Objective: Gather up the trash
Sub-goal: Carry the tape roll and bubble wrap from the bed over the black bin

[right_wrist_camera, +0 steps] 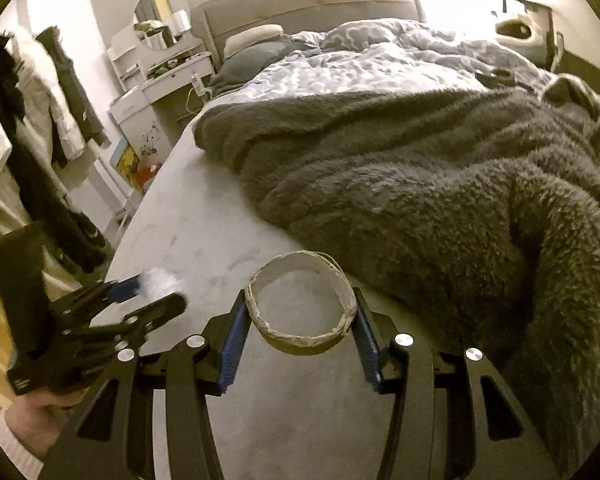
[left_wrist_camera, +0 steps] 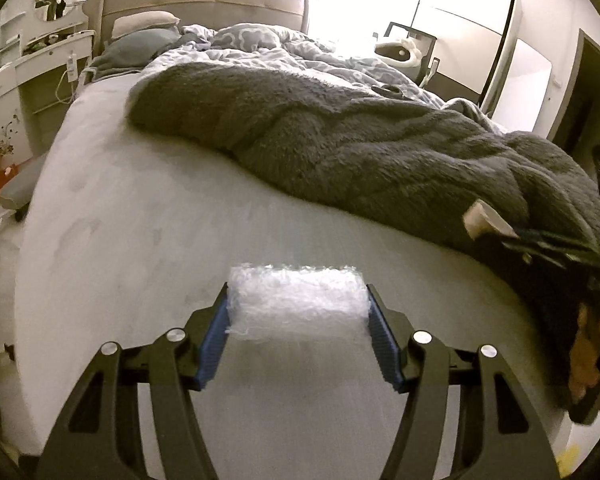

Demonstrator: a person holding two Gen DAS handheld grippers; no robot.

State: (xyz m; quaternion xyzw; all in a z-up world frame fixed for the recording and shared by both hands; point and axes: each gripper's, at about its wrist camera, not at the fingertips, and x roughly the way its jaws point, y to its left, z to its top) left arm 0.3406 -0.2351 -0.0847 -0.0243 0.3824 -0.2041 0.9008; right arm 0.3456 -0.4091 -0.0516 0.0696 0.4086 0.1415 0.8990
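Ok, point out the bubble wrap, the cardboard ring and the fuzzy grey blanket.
bubble wrap [left_wrist_camera: 298, 300], left wrist view, middle of the wad between the tool's fingers.
cardboard ring [right_wrist_camera: 300, 346], right wrist view, near outer wall of the ring.
fuzzy grey blanket [right_wrist_camera: 400, 184], right wrist view, middle of its top.

a crumpled wad of clear bubble wrap [left_wrist_camera: 298, 300] is held above the pale bed sheet. an empty cardboard tape roll [right_wrist_camera: 302, 306], frayed along its rim, is held with its opening tilted upward.

no readable text, no labels, no brands, no numbers or signs legible in either view
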